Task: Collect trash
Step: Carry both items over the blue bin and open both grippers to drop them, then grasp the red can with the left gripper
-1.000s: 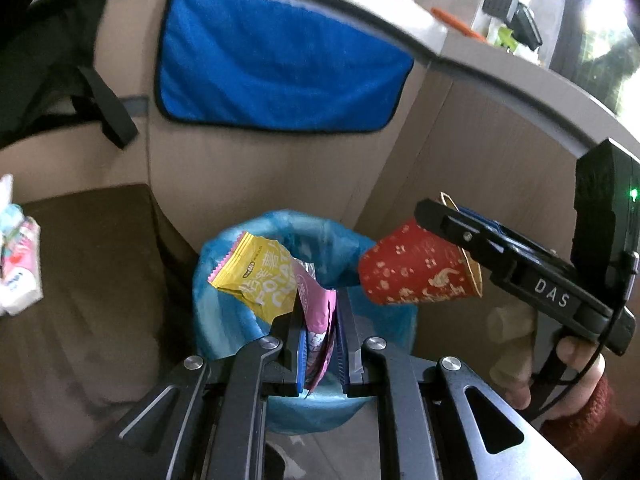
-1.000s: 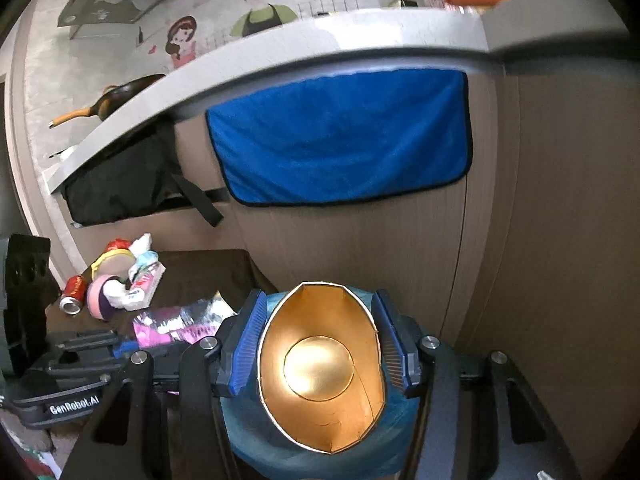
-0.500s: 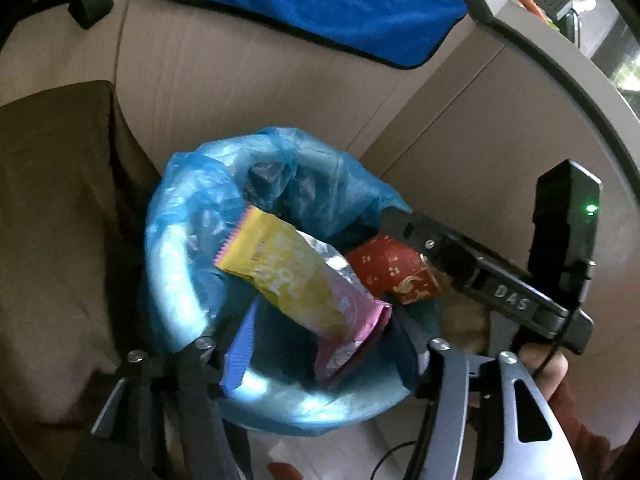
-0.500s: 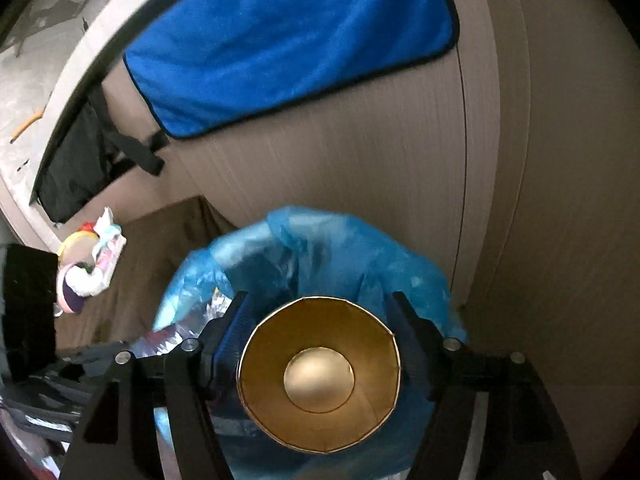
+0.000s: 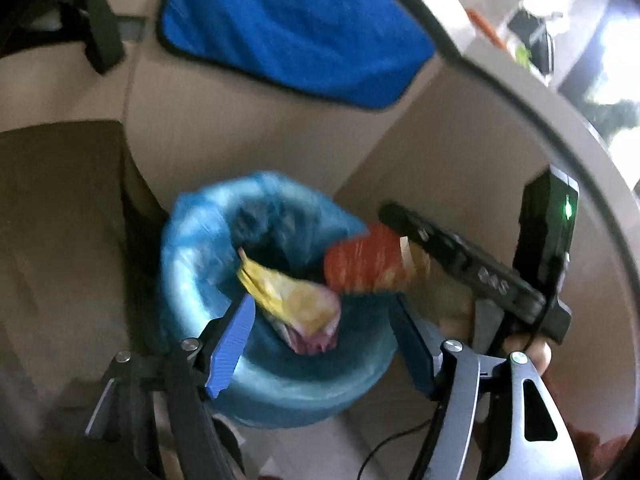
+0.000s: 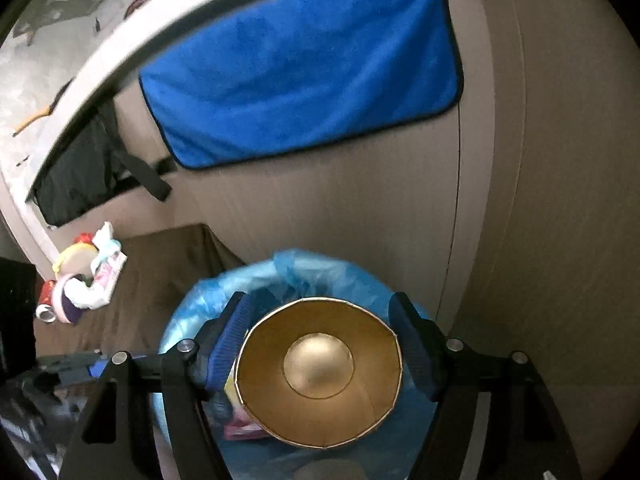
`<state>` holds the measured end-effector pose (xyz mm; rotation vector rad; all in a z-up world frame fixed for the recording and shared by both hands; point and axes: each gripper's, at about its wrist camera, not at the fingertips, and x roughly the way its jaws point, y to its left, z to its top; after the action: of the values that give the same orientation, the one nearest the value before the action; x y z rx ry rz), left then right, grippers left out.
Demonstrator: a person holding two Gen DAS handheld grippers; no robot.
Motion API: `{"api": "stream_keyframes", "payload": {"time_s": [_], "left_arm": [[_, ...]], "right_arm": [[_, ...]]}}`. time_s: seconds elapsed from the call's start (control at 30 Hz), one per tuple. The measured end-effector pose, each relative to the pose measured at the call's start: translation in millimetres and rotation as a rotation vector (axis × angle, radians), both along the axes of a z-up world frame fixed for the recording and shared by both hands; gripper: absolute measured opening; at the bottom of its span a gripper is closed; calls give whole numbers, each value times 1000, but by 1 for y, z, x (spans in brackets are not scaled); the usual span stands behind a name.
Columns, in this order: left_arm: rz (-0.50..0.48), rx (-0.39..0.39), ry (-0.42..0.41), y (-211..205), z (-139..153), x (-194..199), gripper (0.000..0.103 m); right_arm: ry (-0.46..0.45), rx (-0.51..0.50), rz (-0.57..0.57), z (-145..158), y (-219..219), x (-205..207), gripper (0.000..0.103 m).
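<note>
- Left wrist view: a round bin lined with a thin blue plastic bag [image 5: 200, 264] stands on the floor in the corner of the tan wood wall.
- A yellow and pink crinkly snack wrapper [image 5: 296, 304] is over the bin's open mouth, between the fingers of the left gripper [image 5: 324, 344]. The blue pads stand wide and do not press it; the jaws are opening.
- The red paper cup with a gold inside [image 5: 368, 262] is tipped on its side over the bin's far right rim, at the tip of the right gripper [image 5: 404, 232]. A hand [image 5: 524, 344] holds that gripper.
- A blue cloth [image 5: 292, 28] hangs on the wall above the bin. There is free room above the bin.
- A second ago the left pads were pinched shut on the wrapper.
- Right wrist view: the cup [image 6: 320, 372] sits between the right gripper's [image 6: 320, 344] spread pads, mouth toward the camera, over the bin [image 6: 328, 272]. Both pads look just off the cup's rim.
- A pile of small trash [image 6: 80, 280] lies on the brown surface [image 6: 160, 280] to the left of the bin.
- A second ago the pads squeezed the cup into an oval; now it is round.
</note>
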<state>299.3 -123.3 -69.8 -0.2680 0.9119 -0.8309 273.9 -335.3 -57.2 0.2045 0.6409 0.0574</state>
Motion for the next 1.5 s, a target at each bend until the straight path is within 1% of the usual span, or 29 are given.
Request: {"api": "stream_keyframes", "payload": {"time_s": [0.13,0.2,0.27,0.37,0.43,0.47,0.53,0.7,0.73,0.83,0.9,0.97,1.03,1.1,1.27,1.4,1.5], "left_arm": [[90,7,-41,20,10,1,70],[121,13,-51,33,12,-2,70],[154,28,-73,45,14,-7,70],[221,89,-135,68,16,-17,70],[276,141,-186,86,14,-23,70],[305,164,-203,98,14,-27,70],[361,196,-230,122,14,-34,70],[562,267,-309,201,19,-62,70],[619,284,-329,222,21,-70,70],[740,319,-358,270,22,-83,70],[816,317,-330,309,19,-87,70],[866,294,-293,340,15,-88,70],[904,263,-256,368,9,-85,70],[932,204,-213,397,3,-77,70],[983,60,-126,446,-9,-38,70],[1033,2,-28,473,-27,0,70],[1033,-15,50,480,-41,23,70]], "right_arm": [[43,45,66,8,5,3,71],[44,38,78,9,11,3,71],[33,12,68,12,17,2,71],[31,-5,97,17,30,-2,71],[26,-55,106,22,45,-5,71],[15,-90,106,25,54,-8,71],[-7,-127,114,30,69,-12,71],[-57,-141,157,43,116,-22,71],[-69,-148,172,44,130,-24,71],[-83,-160,232,46,168,-24,71],[-75,-168,288,44,198,-21,71],[-64,-164,334,41,220,-18,71],[-46,-146,383,37,242,-14,71],[-30,-127,416,32,259,-11,71],[-4,-149,469,19,297,-4,71],[9,-161,492,11,314,2,71],[17,-161,497,6,326,9,71]]}}
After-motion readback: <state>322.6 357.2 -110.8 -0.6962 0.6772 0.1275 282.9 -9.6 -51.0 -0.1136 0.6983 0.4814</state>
